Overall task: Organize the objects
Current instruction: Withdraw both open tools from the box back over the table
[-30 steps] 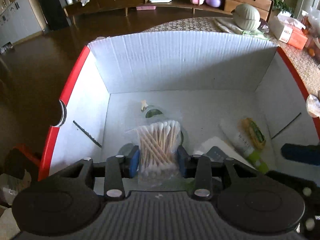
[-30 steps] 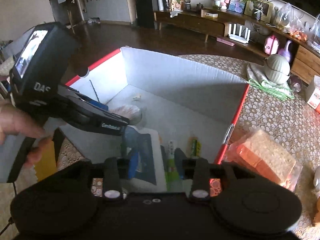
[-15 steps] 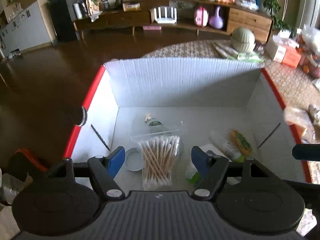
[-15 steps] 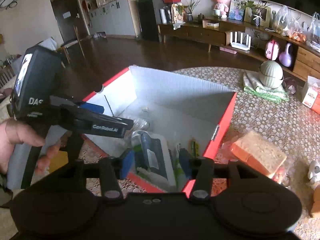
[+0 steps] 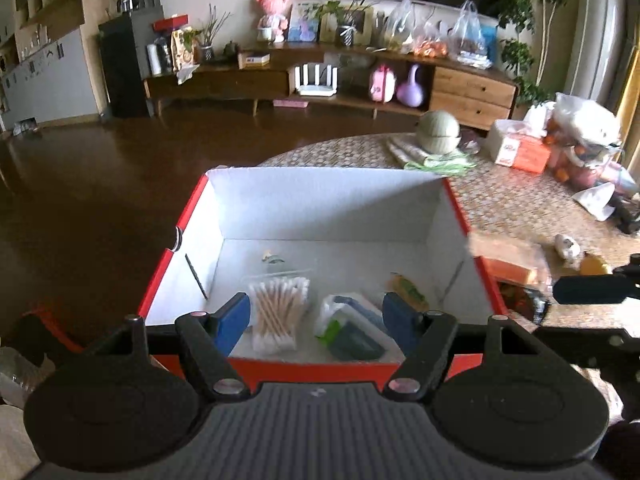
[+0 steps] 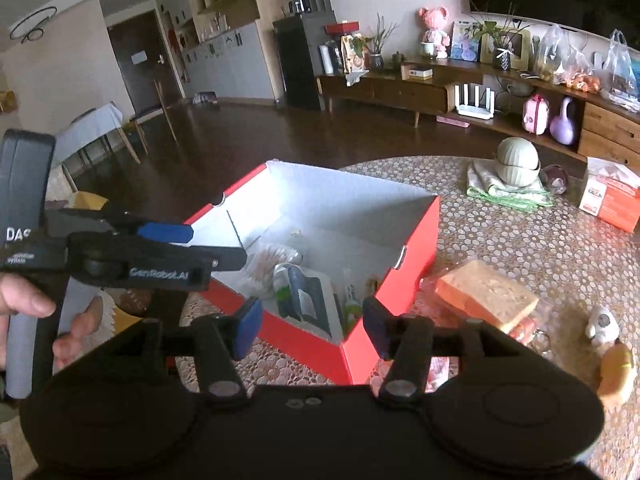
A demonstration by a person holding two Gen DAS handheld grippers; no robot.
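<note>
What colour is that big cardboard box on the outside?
Red outside, white inside. The box shows its red outer walls best in the right wrist view.

- A low wooden sideboard (image 5: 224, 84) runs along the back wall, far beyond the fingers of the left gripper (image 5: 316, 312)
- A white router (image 5: 316, 80) stands on its lower shelf, straight ahead of the gap between the fingers
- A pink case (image 5: 382, 84) and a purple vase (image 5: 412, 90) sit just right of the router
- A pink plush doll (image 5: 272, 14) and plastic bags (image 5: 468, 36) are on the sideboard's top
- A black cabinet (image 5: 128, 64) stands beyond and left of the left finger
- A green lidded bowl (image 5: 438, 132) rests on a folded cloth (image 5: 432, 158), beyond the right finger, on the patterned table (image 5: 520, 208)
- An orange and white tissue box (image 5: 516, 148) lies further right
- Dark wooden floor (image 5: 80, 184) spreads out left of the left finger
</note>
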